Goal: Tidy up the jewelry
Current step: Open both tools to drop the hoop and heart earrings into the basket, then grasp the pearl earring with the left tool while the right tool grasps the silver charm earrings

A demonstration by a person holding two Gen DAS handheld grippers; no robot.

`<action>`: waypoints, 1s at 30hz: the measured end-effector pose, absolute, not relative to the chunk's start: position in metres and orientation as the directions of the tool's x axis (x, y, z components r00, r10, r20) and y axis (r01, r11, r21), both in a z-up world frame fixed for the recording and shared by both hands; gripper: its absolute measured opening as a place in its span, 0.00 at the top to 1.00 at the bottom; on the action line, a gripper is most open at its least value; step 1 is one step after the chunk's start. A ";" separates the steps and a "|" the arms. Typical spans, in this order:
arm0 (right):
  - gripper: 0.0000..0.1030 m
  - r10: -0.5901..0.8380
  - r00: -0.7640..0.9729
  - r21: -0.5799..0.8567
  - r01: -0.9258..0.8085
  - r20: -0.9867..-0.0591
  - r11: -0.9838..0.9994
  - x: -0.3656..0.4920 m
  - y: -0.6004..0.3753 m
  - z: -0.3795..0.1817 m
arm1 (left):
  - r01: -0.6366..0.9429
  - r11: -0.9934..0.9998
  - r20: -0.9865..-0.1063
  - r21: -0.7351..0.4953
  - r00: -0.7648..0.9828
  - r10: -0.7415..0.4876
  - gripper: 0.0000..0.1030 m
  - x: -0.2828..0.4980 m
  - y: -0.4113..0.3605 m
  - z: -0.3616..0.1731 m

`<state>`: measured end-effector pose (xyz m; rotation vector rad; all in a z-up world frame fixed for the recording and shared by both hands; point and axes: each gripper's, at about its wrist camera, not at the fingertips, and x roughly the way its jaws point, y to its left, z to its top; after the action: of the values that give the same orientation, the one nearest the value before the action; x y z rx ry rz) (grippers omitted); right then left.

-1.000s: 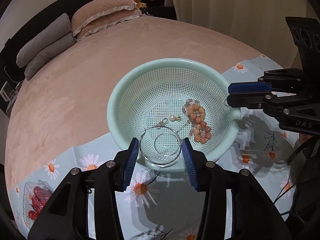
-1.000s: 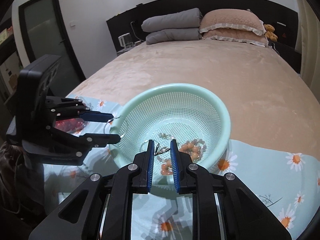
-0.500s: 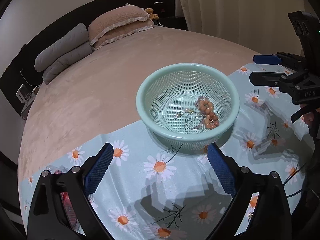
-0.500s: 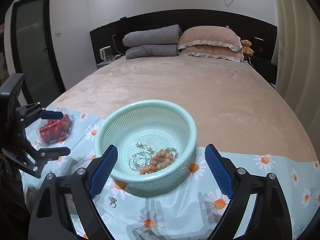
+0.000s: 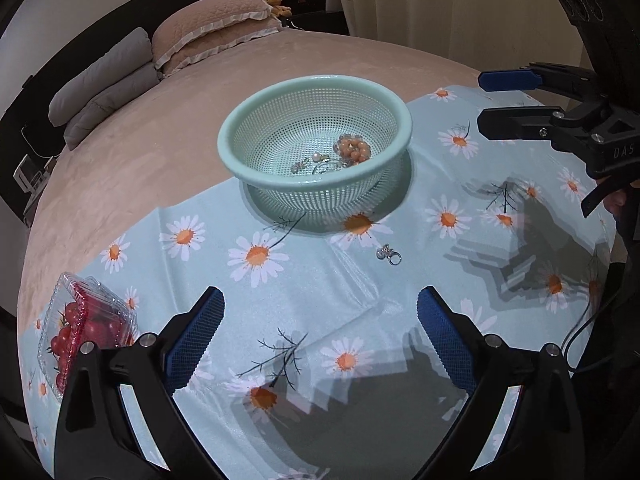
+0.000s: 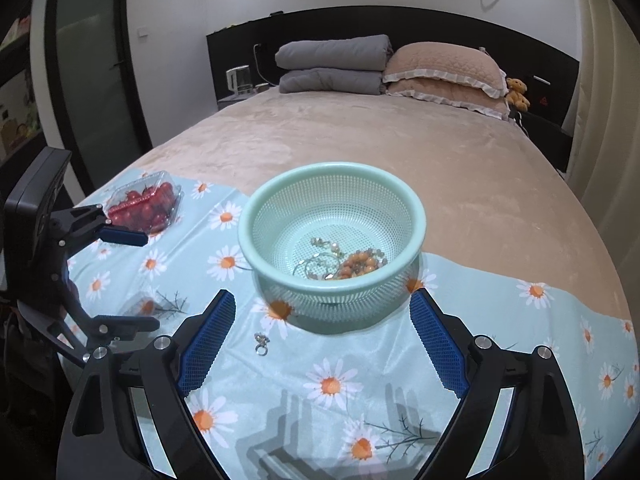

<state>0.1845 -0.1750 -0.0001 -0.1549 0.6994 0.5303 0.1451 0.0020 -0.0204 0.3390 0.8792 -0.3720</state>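
The mint-green mesh basket (image 5: 280,178) stands at frame centre on the daisy-print cloth (image 5: 304,292) and contains an orange bead bracelet (image 5: 352,149), a pearl earring (image 5: 317,157) and silver hoops (image 6: 316,266). One silver ring (image 5: 389,254) lies on the cloth just outside the basket, toward the lower frame. The left gripper (image 5: 318,340) and right gripper (image 6: 320,340) both hold their jaws wide apart and empty; a clear clamshell box (image 6: 144,202) of cherry tomatoes sits at upper left in the right wrist view.

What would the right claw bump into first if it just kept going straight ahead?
Most likely the green basket. It sits right ahead of the open right claw, between its fingers. The little ring lies off by the left finger, so it would probably be missed.
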 end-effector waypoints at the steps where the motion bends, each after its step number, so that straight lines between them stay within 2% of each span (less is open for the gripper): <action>1: 0.18 0.416 0.631 0.044 -0.517 -0.655 0.855 0.183 -0.175 -0.003 | 0.448 0.884 -0.799 0.135 0.577 -0.170 0.08 0.142 0.000 -0.024; 15: 0.18 0.407 0.541 0.070 -0.537 -0.736 0.841 0.177 -0.163 -0.049 | 0.519 0.847 -0.832 0.116 0.517 -0.203 0.08 0.100 -0.023 -0.070; 20: 0.18 0.410 0.518 0.085 -0.540 -0.751 0.838 0.181 -0.159 -0.064 | 0.570 0.820 -0.839 0.054 0.471 -0.272 0.08 0.090 -0.032 -0.080; 24: 0.18 0.406 0.512 0.076 -0.549 -0.757 0.833 0.183 -0.148 -0.077 | 0.619 0.784 -0.854 0.053 0.435 -0.286 0.17 0.080 -0.045 -0.098; 28: 0.18 0.401 0.517 0.052 -0.564 -0.756 0.824 0.184 -0.135 -0.092 | 0.613 0.789 -0.851 0.026 0.428 -0.305 0.20 0.081 -0.044 -0.103; 30: 0.18 0.411 0.511 0.068 -0.562 -0.754 0.824 0.186 -0.130 -0.098 | 0.614 0.789 -0.844 0.015 0.431 -0.320 0.28 0.081 -0.043 -0.101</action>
<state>0.1862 -0.1295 -0.0984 -0.1942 0.8513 0.5900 0.0806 -0.0431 -0.1010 0.3443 0.9614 -0.5963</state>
